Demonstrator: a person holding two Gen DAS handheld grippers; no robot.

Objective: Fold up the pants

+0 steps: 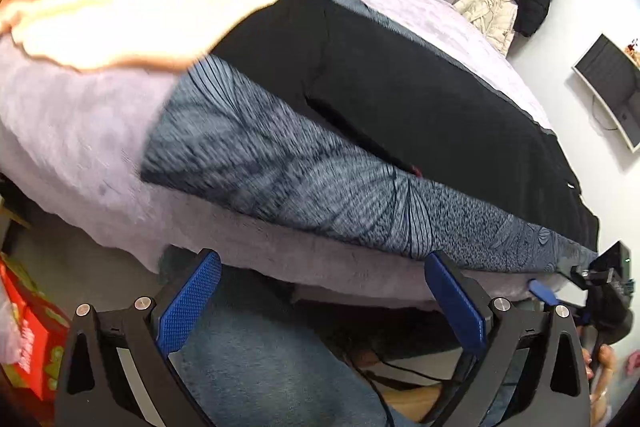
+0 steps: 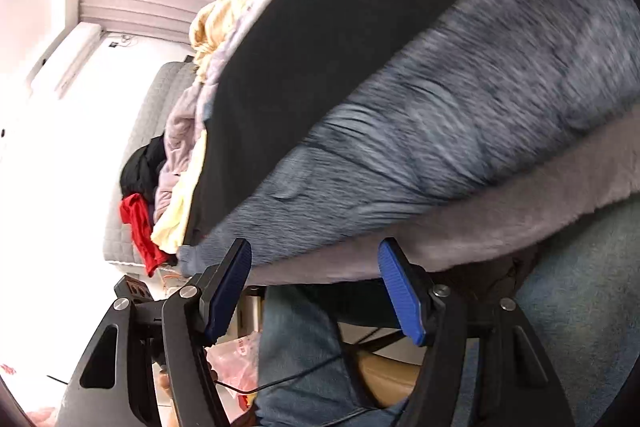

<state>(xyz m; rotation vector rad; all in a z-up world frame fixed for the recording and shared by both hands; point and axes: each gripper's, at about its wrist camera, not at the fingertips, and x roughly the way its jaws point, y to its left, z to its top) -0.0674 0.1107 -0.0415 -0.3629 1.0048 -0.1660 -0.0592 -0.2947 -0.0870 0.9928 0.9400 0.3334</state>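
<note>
The pants (image 1: 360, 131) lie spread flat along the near edge of the bed (image 1: 72, 131), on its lavender cover: 1 leg is black (image 1: 400, 87) and the other, nearest the edge, is grey-blue with a dark leaf print (image 1: 280, 167). In the left wrist view the left gripper (image 1: 324, 291) sits just below the near edge of the bed, its 2 blue-padded fingers (image 1: 188, 299) set wide apart with nothing between them; the printed leg runs just above and beyond the fingertips, apart from both pads. A cream blanket (image 1: 120, 11) lies on the bed past the far end of the pants, toward the far left corner. In the right wrist view, which is blurred, the right gripper (image 2: 316, 263) also waits at the near edge of the bed, jaws apart and empty, its tips just short of the printed leg (image 2: 440, 131), which hangs slightly over the lavender cover there; whether either pad brushes the fabric cannot be told. The same gripper shows at the right edge of the left wrist view, close to the waist end of the pants. Below both tools are the person's denim-clad legs (image 1: 260, 367).
</note>
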